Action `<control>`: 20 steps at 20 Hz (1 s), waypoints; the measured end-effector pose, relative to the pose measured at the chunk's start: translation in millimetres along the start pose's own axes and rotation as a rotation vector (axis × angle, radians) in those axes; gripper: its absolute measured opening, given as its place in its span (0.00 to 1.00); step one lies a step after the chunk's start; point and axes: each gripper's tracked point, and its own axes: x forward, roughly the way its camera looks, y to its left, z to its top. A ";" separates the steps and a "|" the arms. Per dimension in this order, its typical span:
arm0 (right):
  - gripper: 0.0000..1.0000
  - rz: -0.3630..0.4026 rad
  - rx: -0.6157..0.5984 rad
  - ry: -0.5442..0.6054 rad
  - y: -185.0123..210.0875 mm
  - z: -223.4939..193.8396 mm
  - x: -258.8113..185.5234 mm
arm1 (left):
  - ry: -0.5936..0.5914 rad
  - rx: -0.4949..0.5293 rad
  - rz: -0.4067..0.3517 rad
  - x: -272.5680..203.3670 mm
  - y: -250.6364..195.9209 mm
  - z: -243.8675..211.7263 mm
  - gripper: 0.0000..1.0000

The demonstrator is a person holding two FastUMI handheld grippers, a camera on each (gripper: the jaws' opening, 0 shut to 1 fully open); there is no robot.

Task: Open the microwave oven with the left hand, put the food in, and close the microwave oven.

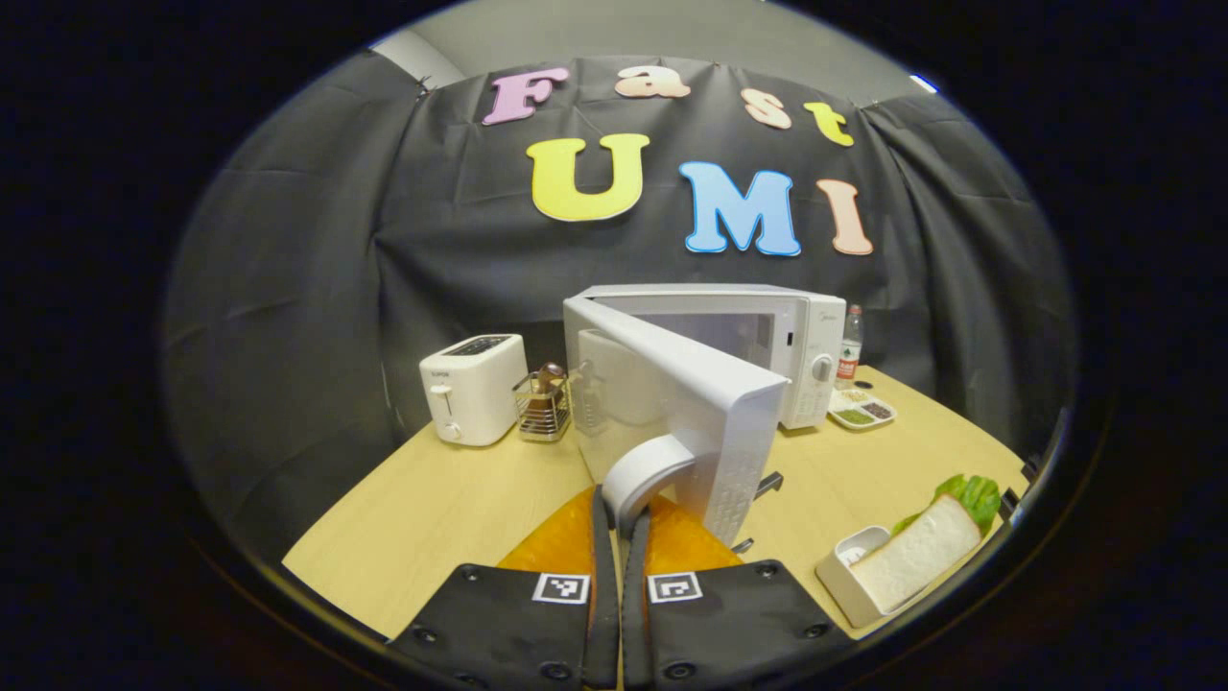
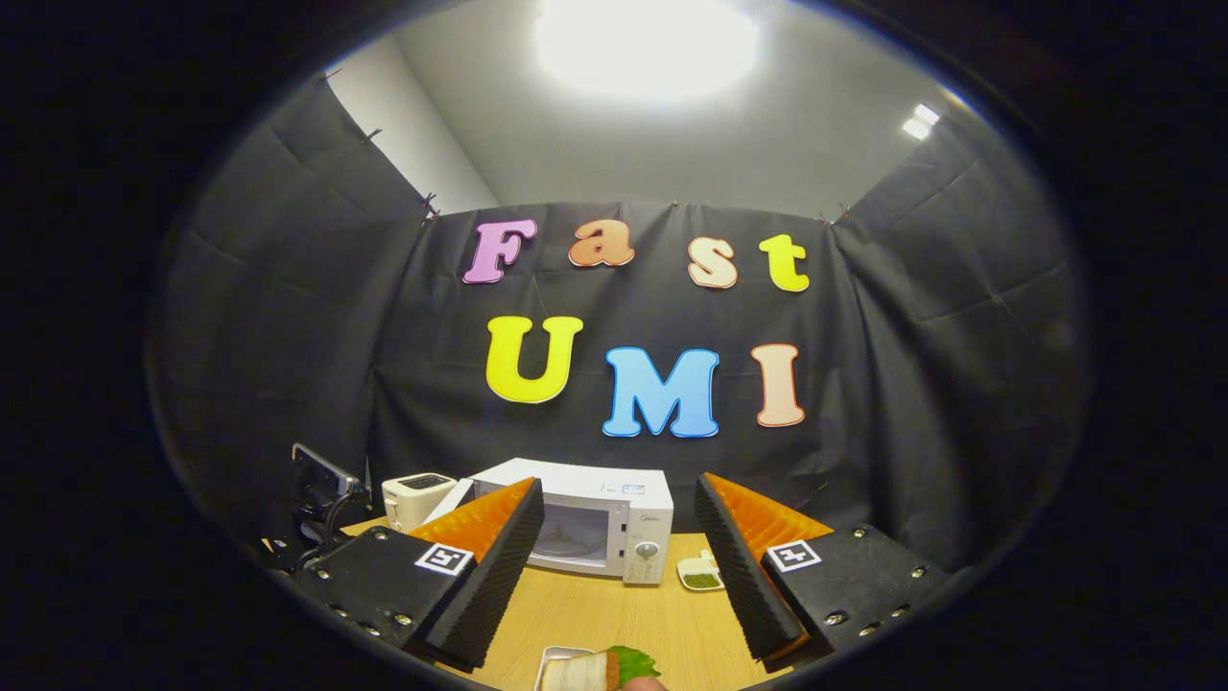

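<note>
Microwave (image 1: 758, 355) sits at the back of the wooden table (image 1: 432, 509) with its door (image 1: 691, 403) swung about halfway out toward the camera. Starting closest in the left gripper view: the left gripper (image 1: 619, 537) has its 2 fingers pinched nearly together on the curved white door handle (image 1: 643, 475), so it looks clamped on it, dead ahead of the camera. Door hinge is on the left side, and the free edge with the handle points back at the gripper.

Off to the right, near the table's front edge, is the sandwich (image 1: 916, 566) with lettuce in a white tray (image 1: 844, 576). That's the food, not in the oven yet.

In the right gripper view the right gripper (image 2: 619, 557) is wide open with nothing in it, hanging above the sandwich (image 2: 600, 669), which sits right at the bottom edge below the fingers. So the right one is clearly nearer the food, and the microwave (image 2: 595, 528) lies straight ahead past it.

Farther back: a toaster (image 1: 470, 384) and small wire rack (image 1: 542, 403) left of the microwave, a little condiment dish (image 1: 861, 411) and a bottle (image 1: 850, 345) to its right.
</note>
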 end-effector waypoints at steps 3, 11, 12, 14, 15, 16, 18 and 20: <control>0.95 -0.022 -0.026 -0.001 16.9 3.2 0.2 | -0.003 0.005 -0.005 -1.6 22.9 -2.5 0.08; 0.95 -0.054 -0.019 0.017 39.8 2.3 -0.2 | -0.005 -0.014 -0.041 -5.5 59.1 -10.0 0.16; 0.96 -0.047 -0.018 0.015 41.3 2.5 0.1 | -0.006 -0.012 -0.029 -8.3 61.9 -9.1 0.18; 0.95 -0.024 -0.012 0.015 40.8 1.9 2.2 | -0.022 0.015 -0.001 -21.8 63.1 -7.8 0.23; 0.95 -0.008 -0.007 0.024 40.0 0.0 4.5 | -0.033 0.021 0.012 -31.0 61.4 -5.4 0.36; 0.95 0.002 0.001 0.034 36.0 -3.2 4.7 | -0.040 0.018 0.022 -41.9 60.5 -3.0 0.32; 0.95 0.020 0.026 0.062 26.4 -10.1 6.8 | -0.062 0.003 0.043 -64.4 59.6 5.7 0.43; 0.95 0.033 0.043 0.094 15.0 -19.4 10.4 | -0.102 -0.009 0.082 -87.6 61.6 23.3 0.72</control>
